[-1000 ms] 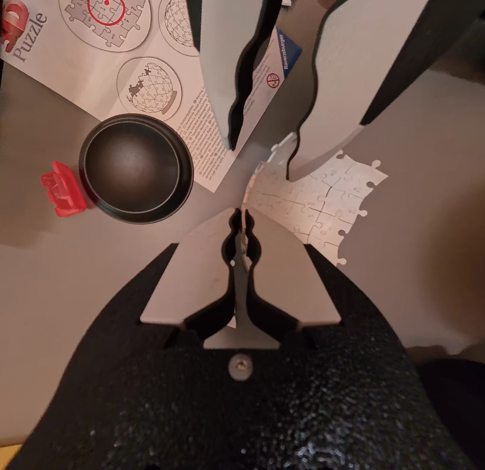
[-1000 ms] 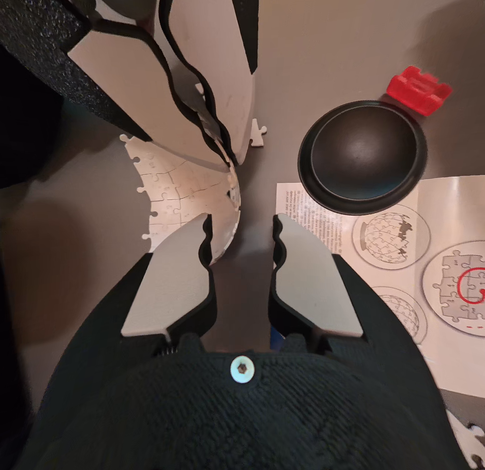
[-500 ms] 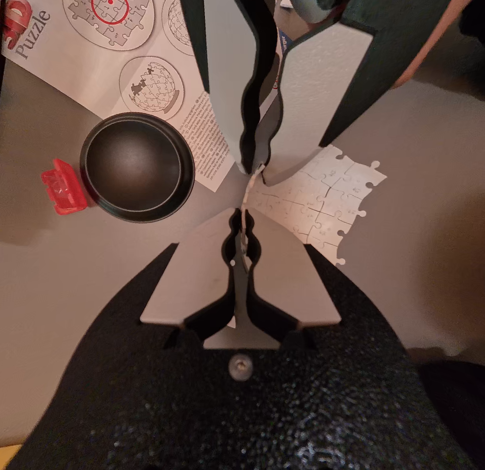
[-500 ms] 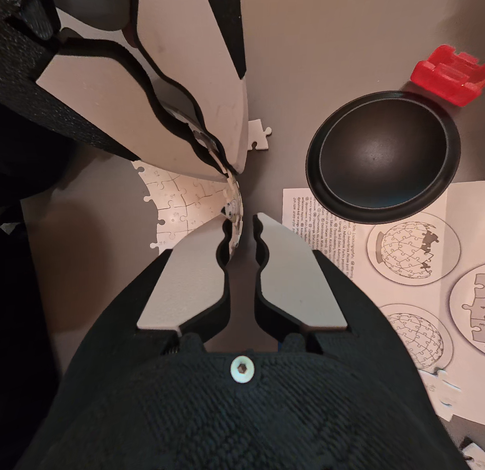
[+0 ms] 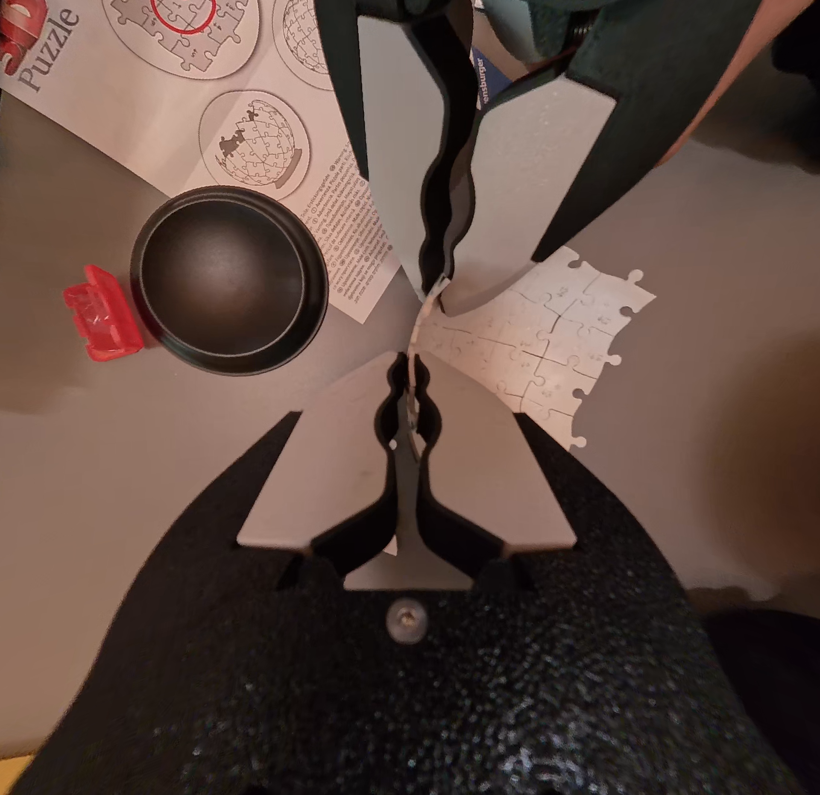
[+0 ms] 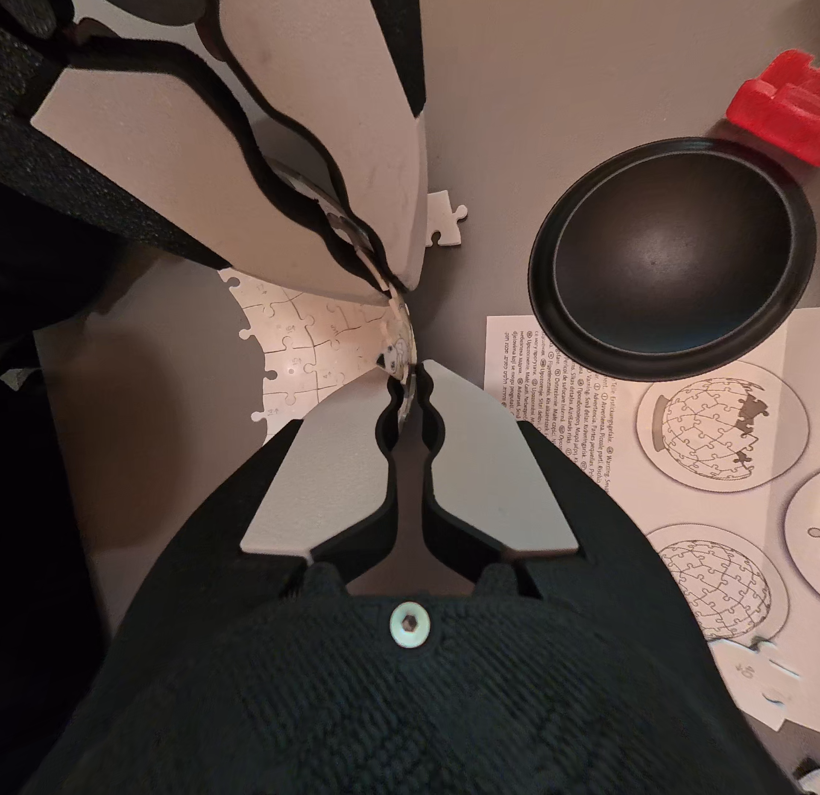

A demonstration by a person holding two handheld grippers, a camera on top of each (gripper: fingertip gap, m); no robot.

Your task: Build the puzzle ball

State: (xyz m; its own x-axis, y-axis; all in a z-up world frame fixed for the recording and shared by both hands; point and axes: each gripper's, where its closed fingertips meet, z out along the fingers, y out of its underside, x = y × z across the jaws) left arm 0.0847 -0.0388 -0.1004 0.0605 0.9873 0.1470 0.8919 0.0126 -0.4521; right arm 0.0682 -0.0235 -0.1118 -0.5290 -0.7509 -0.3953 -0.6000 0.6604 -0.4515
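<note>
The table is grey and carries everything. At the upper left of the left wrist view lies the leaflet, white with round puzzle diagrams. Just below it stands the black stand, a shallow dish overlapping the leaflet's lower edge, and the red clip sits beside the dish at its left.

The panel, a curved sheet of joined white pieces and the only built part of the ball in view, is held edge-on at frame centre, its back fanning out to the right.

The left gripper is clenched on the panel's near edge, as it was a second ago. The right gripper is what has changed: a second ago its fingers stood wide apart by the panel's rim, half a second ago they were narrowing, and now they are pinched on that rim, opposite the left gripper. In the left wrist view it enters from the top, its tips meeting on the white edge.

So the panel is now gripped at two points, which probably means a joint along the rim is being pressed home or the sheet steadied. A loose piece lies on the table above centre in the right wrist view, so much of the ball remains to build.
</note>
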